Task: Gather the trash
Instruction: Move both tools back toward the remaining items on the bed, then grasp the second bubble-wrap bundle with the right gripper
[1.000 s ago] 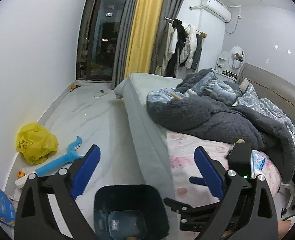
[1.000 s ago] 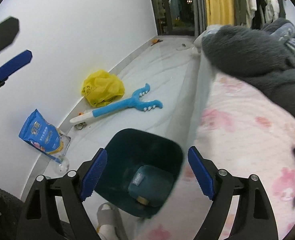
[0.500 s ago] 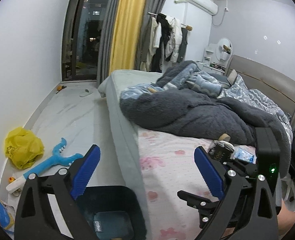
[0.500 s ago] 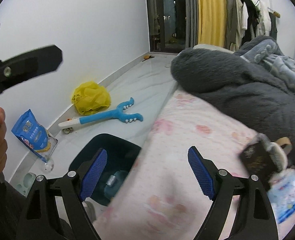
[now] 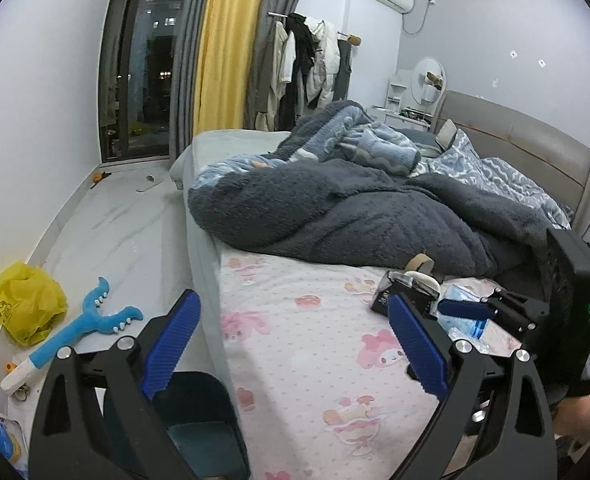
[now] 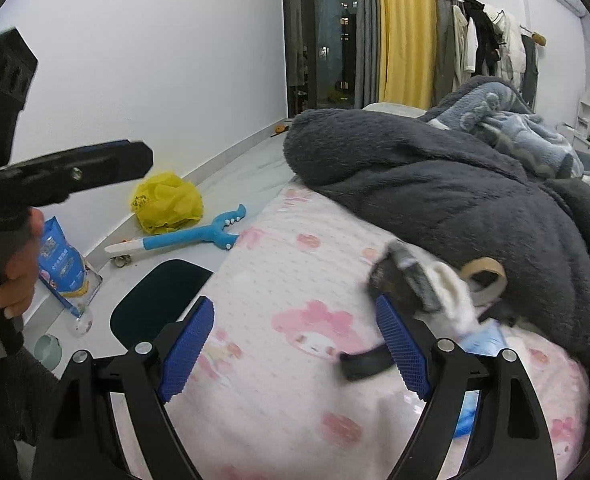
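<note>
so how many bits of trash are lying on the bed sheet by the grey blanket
4 that I can make out, clustered at the blanket's edge: a dark box, a white wad, a tape roll against the blanket, and a blue packet. More may be hidden underneath.

bed (image 5: 295, 344): carrying grey blanket (image 5: 375, 216), dark packet (image 6: 399, 280), tape roll (image 6: 485, 274) | floor (image 5: 127, 232): holding yellow bag (image 5: 27, 304), teal bin (image 6: 155, 300)
</note>
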A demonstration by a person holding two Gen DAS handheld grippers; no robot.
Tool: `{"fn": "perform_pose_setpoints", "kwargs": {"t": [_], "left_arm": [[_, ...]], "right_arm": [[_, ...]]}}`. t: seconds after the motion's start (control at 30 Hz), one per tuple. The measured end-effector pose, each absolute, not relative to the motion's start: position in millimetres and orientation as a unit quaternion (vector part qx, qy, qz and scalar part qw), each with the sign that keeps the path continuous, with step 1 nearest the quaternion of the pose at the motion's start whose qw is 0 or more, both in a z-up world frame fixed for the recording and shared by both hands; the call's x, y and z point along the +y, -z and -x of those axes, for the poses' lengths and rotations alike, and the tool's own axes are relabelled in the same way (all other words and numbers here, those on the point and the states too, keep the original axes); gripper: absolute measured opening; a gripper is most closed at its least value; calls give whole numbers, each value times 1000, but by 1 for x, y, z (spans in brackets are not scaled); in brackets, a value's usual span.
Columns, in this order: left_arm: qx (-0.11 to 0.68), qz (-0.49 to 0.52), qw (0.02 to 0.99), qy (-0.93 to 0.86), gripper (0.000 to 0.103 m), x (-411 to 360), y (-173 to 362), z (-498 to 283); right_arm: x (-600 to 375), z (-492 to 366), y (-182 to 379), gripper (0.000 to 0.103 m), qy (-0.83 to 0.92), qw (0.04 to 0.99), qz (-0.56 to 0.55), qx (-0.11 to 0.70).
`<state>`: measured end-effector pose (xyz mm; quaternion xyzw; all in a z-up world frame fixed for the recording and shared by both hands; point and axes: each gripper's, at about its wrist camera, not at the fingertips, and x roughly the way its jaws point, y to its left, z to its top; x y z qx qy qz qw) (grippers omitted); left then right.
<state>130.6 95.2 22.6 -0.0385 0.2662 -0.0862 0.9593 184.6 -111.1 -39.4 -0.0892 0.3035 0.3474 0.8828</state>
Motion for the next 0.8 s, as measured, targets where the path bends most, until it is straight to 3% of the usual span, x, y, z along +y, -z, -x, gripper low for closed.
{"fn": "perform_pose_setpoints", "kwargs": {"t": [0.17,0.27,0.47,0.8], "left_arm": [[274,25,956,97,96,80,-16,-137],[283,28,953,107,96,72,-10,-141],[293,50,947,120,96,63,-5,-148],[299,47,943,140,96,43,2,-154]], "right_arm": [[-133,-187,49,83,-345,880,85,314],[-143,-187,55,73,-342,879,88,320],[-160,-186,63,64,-341,879,80,324],[-177,-185,71,59,-348,873,70,335]]}}
